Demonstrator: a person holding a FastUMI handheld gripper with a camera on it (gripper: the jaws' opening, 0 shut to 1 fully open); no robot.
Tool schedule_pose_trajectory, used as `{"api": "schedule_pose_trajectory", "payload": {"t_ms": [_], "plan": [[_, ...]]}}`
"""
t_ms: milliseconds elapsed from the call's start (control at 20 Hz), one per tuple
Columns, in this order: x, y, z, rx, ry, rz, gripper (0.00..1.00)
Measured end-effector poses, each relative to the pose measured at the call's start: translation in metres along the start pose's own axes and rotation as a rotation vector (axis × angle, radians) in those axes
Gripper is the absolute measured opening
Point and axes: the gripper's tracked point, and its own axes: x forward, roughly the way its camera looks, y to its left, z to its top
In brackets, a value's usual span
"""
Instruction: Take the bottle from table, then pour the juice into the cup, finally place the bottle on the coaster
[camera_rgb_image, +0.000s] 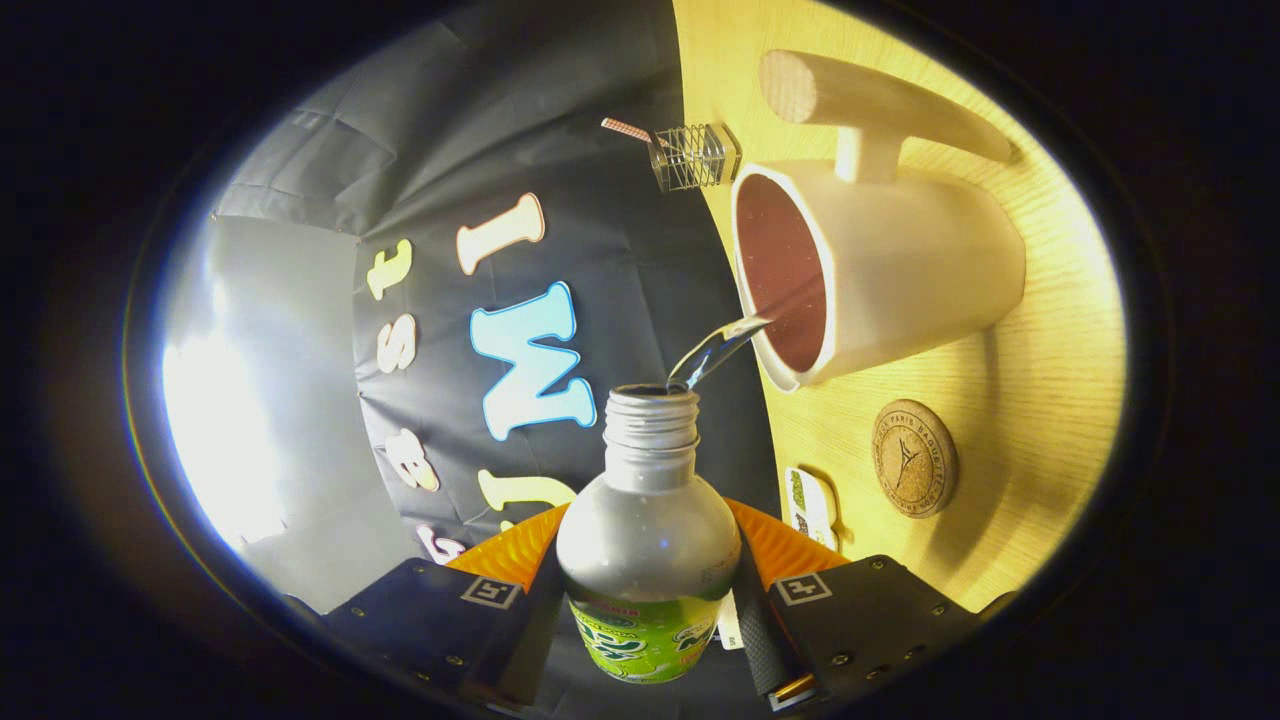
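My gripper (645, 610) is shut on a clear bottle (648, 540) with a green label, held tilted so its open threaded neck points toward the cup. A thin stream of liquid (718, 348) runs from the bottle's mouth into the white cup (900, 270), which has a dark reddish inside and a long handle. The cup stands on the light wooden table (1040, 420), just beyond the bottle's mouth. A round cork coaster (914, 458) lies on the table beside the cup, nearer the fingers.
A small wire holder (695, 155) with a striped stick stands past the cup at the table's far edge. A small printed packet (810, 505) lies on the table close to the fingers. The dark cloth wall hangs behind the table.
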Motion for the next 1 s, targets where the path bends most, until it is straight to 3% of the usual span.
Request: {"api": "schedule_pose_trajectory", "payload": {"t_ms": [1000], "plan": [[-0.0027, 0.0009, -0.0057, 0.087, -0.011, 0.033, 0.77]]}}
